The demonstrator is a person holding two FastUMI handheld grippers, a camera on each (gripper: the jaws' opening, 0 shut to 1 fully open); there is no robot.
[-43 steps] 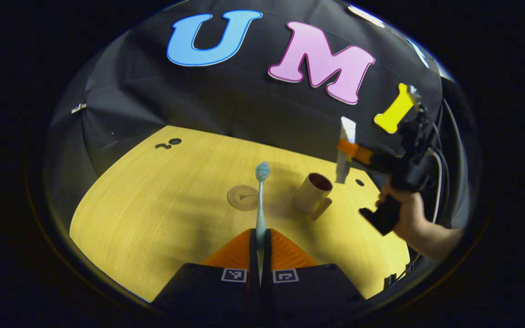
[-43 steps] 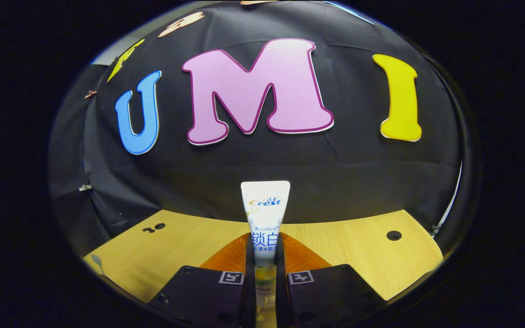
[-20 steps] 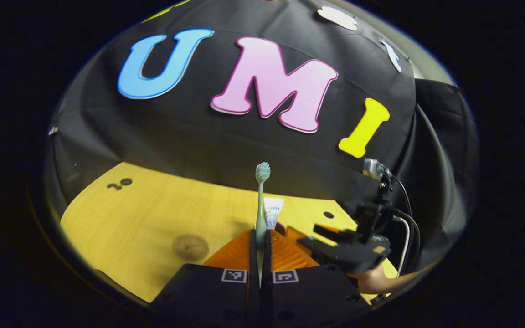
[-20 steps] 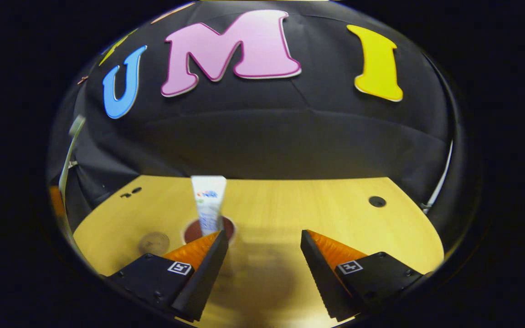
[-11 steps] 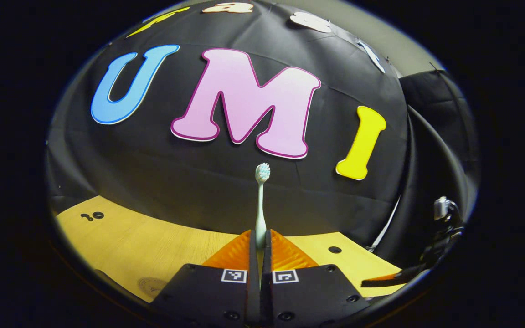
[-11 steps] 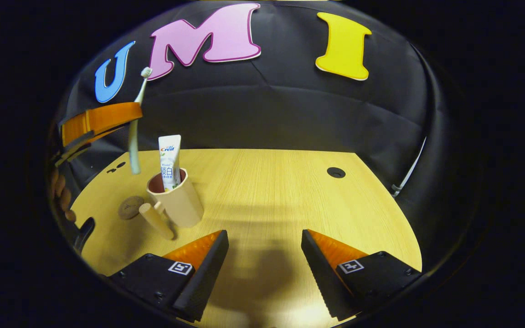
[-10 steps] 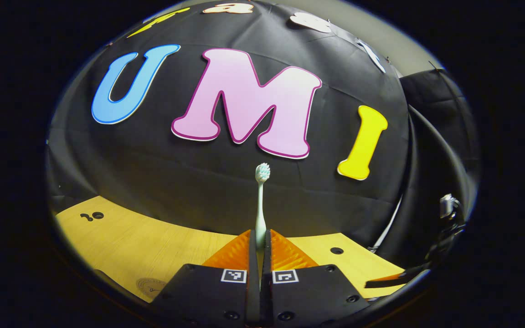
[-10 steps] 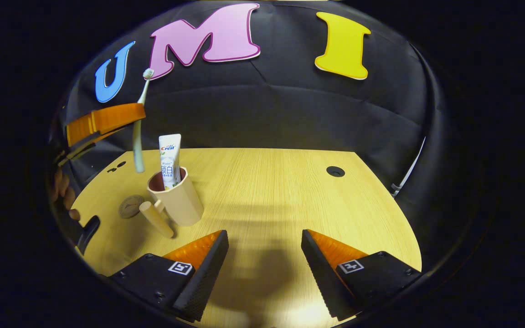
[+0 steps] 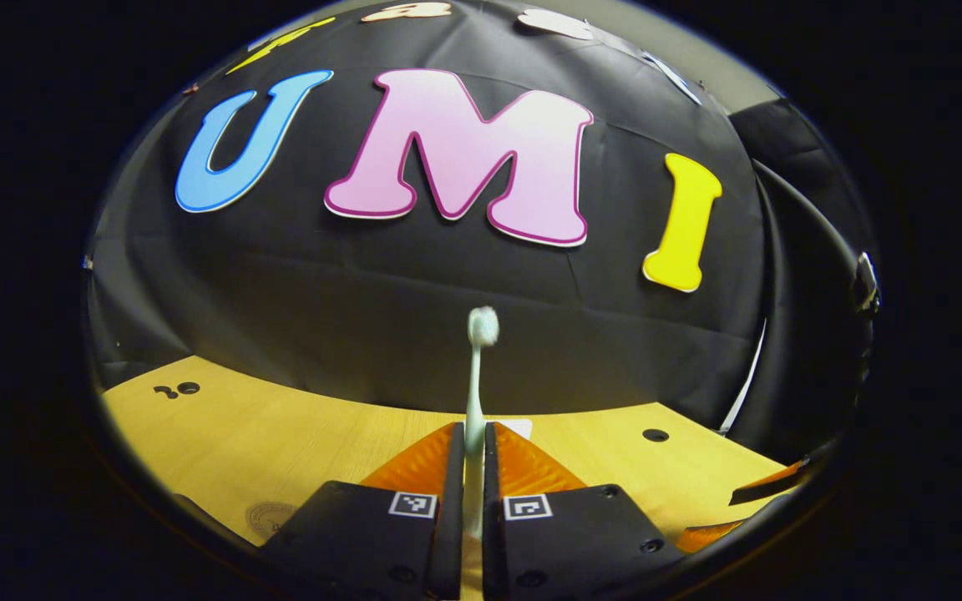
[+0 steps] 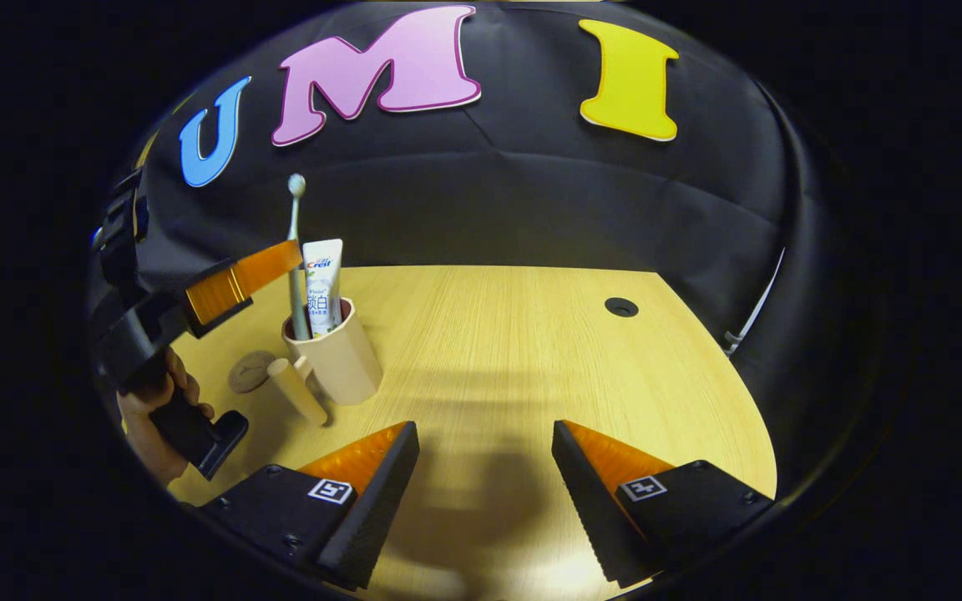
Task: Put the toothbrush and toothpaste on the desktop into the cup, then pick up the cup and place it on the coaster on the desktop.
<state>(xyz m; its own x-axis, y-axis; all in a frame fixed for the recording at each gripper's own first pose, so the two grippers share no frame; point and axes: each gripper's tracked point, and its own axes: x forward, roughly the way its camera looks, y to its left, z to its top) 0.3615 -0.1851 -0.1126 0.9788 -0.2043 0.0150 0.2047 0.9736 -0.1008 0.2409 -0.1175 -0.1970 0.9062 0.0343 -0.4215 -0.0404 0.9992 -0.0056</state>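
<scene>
The beige cup point(image 10: 339, 359) stands on the desktop with the toothpaste point(image 10: 323, 284) upright inside; its top edge point(image 9: 516, 427) peeks out behind my left fingers. The toothbrush point(image 10: 293, 242) stands upright with its lower end inside the cup. My left gripper point(image 10: 276, 260) sits around its handle above the rim. In the left gripper view the toothbrush point(image 9: 474, 392) is blurred between the jaws of my left gripper point(image 9: 473, 430), which stand slightly parted. My right gripper point(image 10: 485, 434) is open with nothing between its fingers, to the right of the cup. The round coaster point(image 10: 249, 371) lies just left of the cup.
The cup's stick-like handle point(image 10: 297, 391) points toward the front. A hand point(image 10: 147, 426) holds the left gripper at the left edge. The wooden desktop point(image 10: 531, 351) has a cable hole point(image 10: 620, 306) at the back right. The black wall stands close behind.
The right gripper let the toothpaste go into the cup and drew back. The left gripper lowered the toothbrush's end into the cup; its jaws parted slightly and the brush slid lower between them.
</scene>
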